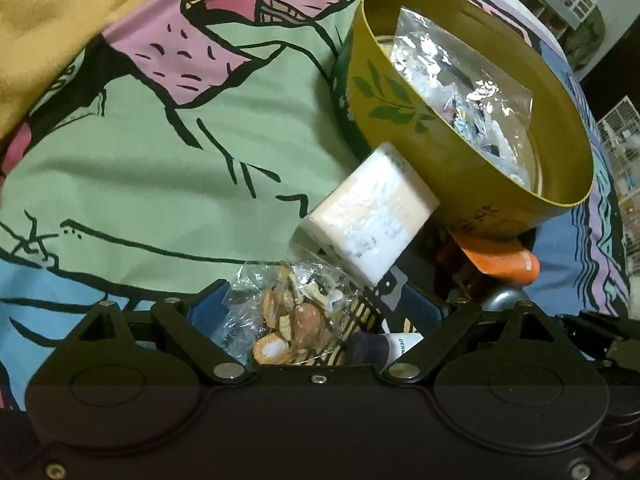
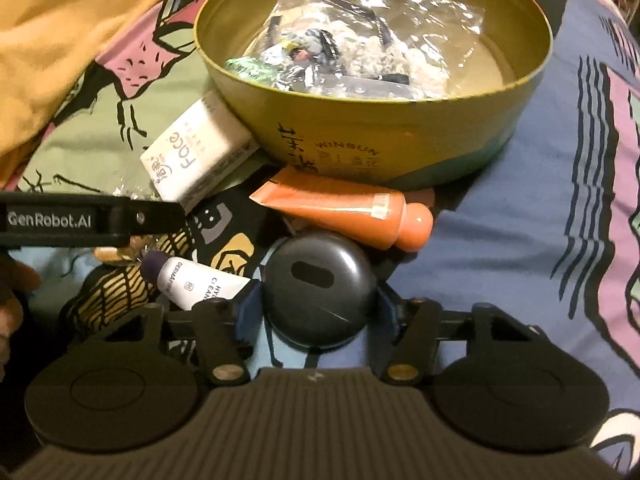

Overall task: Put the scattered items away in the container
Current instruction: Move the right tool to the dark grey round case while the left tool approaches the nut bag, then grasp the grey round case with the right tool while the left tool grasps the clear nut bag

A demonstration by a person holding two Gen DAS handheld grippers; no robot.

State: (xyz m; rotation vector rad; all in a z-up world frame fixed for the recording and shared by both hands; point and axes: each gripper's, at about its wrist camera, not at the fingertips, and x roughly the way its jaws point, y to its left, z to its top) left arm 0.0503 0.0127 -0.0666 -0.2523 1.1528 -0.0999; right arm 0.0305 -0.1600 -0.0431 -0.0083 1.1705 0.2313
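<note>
Left gripper (image 1: 308, 320): lower centre of its view, fingers wide around a clear snack bag (image 1: 296, 320); whether they grip it, I cannot tell.
Tissue pack (image 2: 200, 152): left, touching the tin.
Right gripper (image 2: 320, 304): clamped on a dark round case (image 2: 320, 292).
Orange tube (image 2: 352, 212): centre, against the tin.
Tin (image 2: 400, 120): upper centre on the bedspread (image 2: 520, 240), with a clear bag (image 2: 360, 32) inside.

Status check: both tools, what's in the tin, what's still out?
Left tool straddles snack bag, grip unclear. Right tool around dark round case. Tin holds one clear bag. Orange tube, white box crowd its wall.
</note>
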